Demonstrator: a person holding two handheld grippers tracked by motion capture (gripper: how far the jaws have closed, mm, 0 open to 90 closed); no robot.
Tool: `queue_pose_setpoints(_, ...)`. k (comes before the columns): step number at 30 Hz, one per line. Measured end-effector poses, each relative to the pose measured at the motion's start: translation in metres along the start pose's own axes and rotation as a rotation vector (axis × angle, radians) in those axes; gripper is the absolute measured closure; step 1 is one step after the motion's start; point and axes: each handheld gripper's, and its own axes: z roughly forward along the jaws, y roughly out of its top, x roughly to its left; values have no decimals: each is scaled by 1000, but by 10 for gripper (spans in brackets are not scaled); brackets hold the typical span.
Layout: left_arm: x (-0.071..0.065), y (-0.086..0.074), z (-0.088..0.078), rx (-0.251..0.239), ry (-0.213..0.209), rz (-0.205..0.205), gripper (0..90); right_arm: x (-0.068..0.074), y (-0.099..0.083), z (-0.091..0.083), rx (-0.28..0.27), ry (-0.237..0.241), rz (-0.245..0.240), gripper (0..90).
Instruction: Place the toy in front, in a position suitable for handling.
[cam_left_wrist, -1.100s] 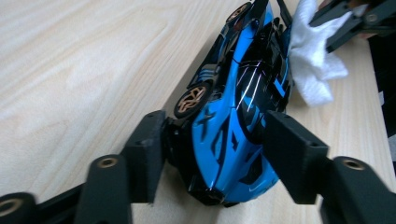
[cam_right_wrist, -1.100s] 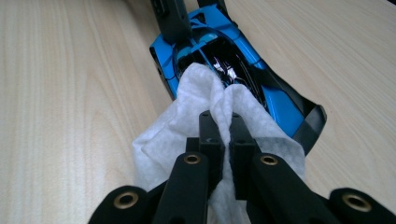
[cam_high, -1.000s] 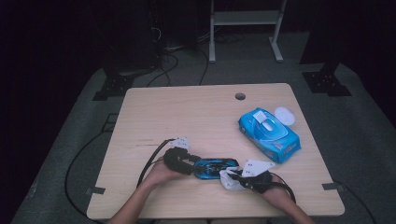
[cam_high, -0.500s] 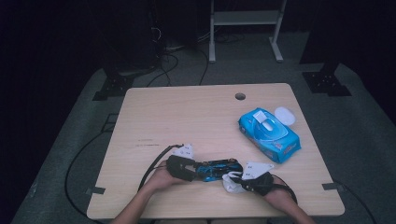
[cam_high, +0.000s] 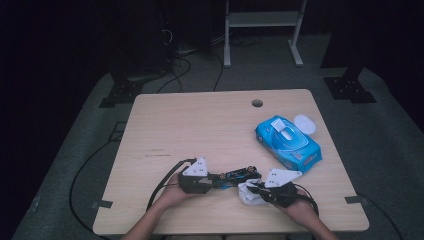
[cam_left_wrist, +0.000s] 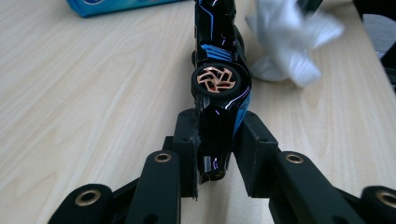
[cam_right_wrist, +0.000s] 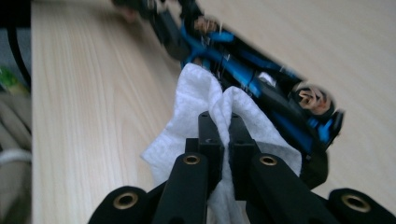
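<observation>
A black and blue toy car (cam_high: 239, 175) lies near the table's front edge between my two grippers. My left gripper (cam_high: 212, 181) is shut on one end of it. In the left gripper view the pads clamp the car's body (cam_left_wrist: 219, 84), which is turned on its side with a copper-coloured wheel facing the camera; these jaws have just been closing with the car between them. My right gripper (cam_high: 252, 189) is shut on a crumpled white wipe (cam_high: 247, 194). In the right gripper view the wipe (cam_right_wrist: 196, 93) bulges around the jaws and touches the car (cam_right_wrist: 261, 84).
A blue pack of wet wipes (cam_high: 287, 141) lies at the right of the light wooden table (cam_high: 200, 125), with a round white lid (cam_high: 304, 123) beside it. A small cable hole (cam_high: 257, 103) sits near the far edge. Cables trail off the table's left front.
My left gripper has closed on the end of the car and shifted slightly toward the front edge. The right gripper has stayed where it was with the wipe.
</observation>
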Motion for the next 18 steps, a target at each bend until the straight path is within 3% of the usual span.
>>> queue_pose_setpoints(5,-1,-1,-2,0,14,20,714,-4,23,-3,-35,-50,9,871)
queue_pose_setpoints(8,-1,-2,-2,-6,18,18,715,-8,37,7,-23,-69,24,871)
queue_pose_setpoints(13,-1,-3,-2,-15,16,8,715,-5,55,36,-2,-18,60,870)
queue_pose_setpoints(18,1,-6,-4,-20,20,-11,714,1,65,59,25,5,50,869)
